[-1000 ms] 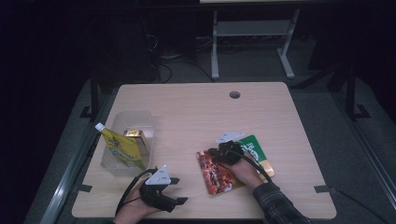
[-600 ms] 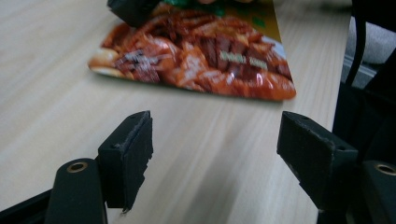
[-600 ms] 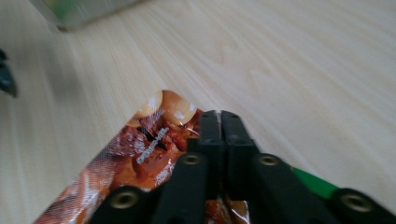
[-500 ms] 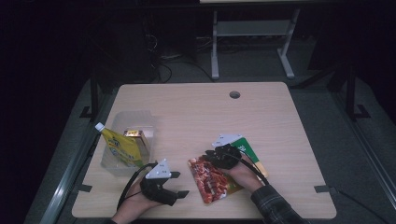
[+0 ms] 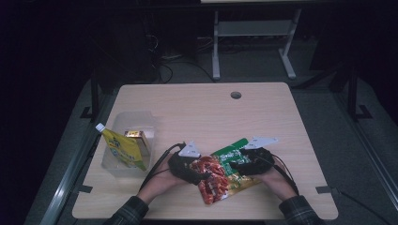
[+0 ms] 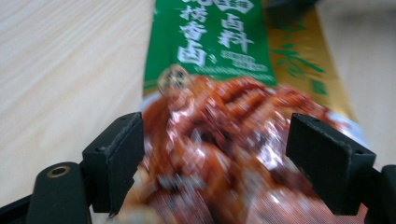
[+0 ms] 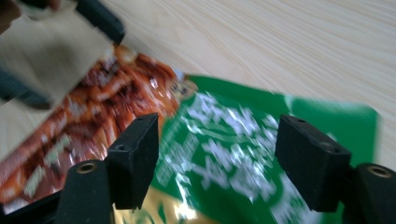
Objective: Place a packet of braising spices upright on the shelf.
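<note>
Two snack packets overlapped near the table's (image 5: 263, 112) front edge, red pouch (image 5: 212, 176) partly over green sachet (image 5: 233, 159); left gripper (image 5: 199, 176) spread astride the red, right gripper (image 5: 234, 165) just opened above the green, nothing pinched, likely readying separate pickups.

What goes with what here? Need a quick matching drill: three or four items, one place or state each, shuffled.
Items:
1 red snack packet
2 green packet
3 yellow pouch
4 right gripper

Places or states:
A in the clear bin at the table's left
B jaws open over green print
C partly under the red one
D between the left gripper's open jaws

Pairs: 1-D, 2-C, 3-A, 4-B
</note>
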Available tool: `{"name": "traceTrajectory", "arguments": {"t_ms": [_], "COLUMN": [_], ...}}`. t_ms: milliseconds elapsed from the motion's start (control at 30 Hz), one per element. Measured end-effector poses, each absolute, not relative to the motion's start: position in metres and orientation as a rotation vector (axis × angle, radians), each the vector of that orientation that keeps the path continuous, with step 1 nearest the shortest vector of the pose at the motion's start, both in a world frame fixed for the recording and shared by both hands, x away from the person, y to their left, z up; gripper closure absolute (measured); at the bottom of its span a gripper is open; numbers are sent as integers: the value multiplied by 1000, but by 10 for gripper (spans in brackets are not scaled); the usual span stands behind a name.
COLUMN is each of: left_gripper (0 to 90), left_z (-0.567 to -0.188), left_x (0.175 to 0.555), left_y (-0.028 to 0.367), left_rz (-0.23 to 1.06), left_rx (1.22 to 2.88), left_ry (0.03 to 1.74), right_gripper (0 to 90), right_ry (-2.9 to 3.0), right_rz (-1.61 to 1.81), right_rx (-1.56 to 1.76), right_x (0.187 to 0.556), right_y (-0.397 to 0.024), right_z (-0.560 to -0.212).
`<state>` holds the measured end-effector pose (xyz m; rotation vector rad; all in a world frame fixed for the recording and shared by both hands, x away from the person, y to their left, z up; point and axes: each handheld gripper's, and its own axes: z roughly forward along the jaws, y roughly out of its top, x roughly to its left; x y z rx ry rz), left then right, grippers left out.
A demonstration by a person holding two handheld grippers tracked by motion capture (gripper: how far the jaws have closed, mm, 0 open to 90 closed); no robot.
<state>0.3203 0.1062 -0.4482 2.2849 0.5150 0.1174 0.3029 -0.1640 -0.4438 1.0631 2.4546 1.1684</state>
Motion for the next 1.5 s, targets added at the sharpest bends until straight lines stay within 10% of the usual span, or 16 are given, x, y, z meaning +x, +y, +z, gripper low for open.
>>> {"name": "traceTrajectory", "arguments": {"t_ms": [500,867,1500], "left_gripper": [241,829,898], "left_z": [-469,-462,-433], "left_x": [351,340,353], "left_y": [80,67,118], "left_rz": [47,105,141], "left_rx": [2318,2399,2107], "left_ry": [500,431,660], "right_gripper": [248,243,215], "right_ry": [2363,2291,2298], "right_rz": [1171,1182,1241], "right_rx": [1151,1188,1230], "right_x": [272,264,266], "right_y": [-217,-229,-224], "right_z": [-442,-438,-438]}}
